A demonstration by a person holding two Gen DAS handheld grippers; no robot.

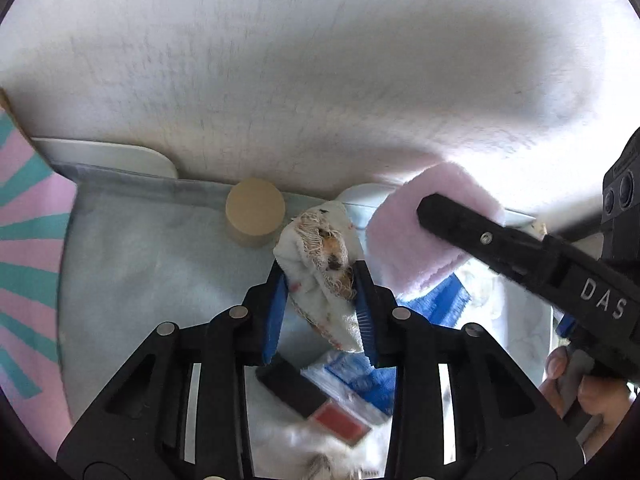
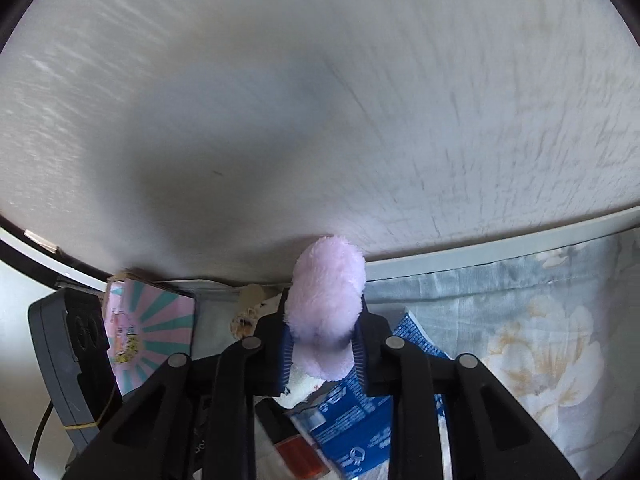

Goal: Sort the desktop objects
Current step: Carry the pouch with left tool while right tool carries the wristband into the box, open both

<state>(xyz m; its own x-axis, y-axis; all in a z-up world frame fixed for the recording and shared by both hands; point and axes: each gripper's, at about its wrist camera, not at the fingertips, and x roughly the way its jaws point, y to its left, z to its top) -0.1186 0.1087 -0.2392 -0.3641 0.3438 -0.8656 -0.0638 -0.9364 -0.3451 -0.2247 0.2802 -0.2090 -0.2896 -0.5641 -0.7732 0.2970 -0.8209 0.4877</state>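
Left gripper (image 1: pixel 322 300): clamped on white frayed cloth (image 1: pixel 320 276), held above desk clutter. Right gripper (image 2: pixel 322 344): clamped on pink plush (image 2: pixel 326 304), lifted. Both judged soft, light, compressible; mid-bulk pinch prob. best.

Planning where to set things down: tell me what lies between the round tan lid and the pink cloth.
In the left wrist view, the white rag, held by the left gripper, lies between the tan lid and the pink cloth.
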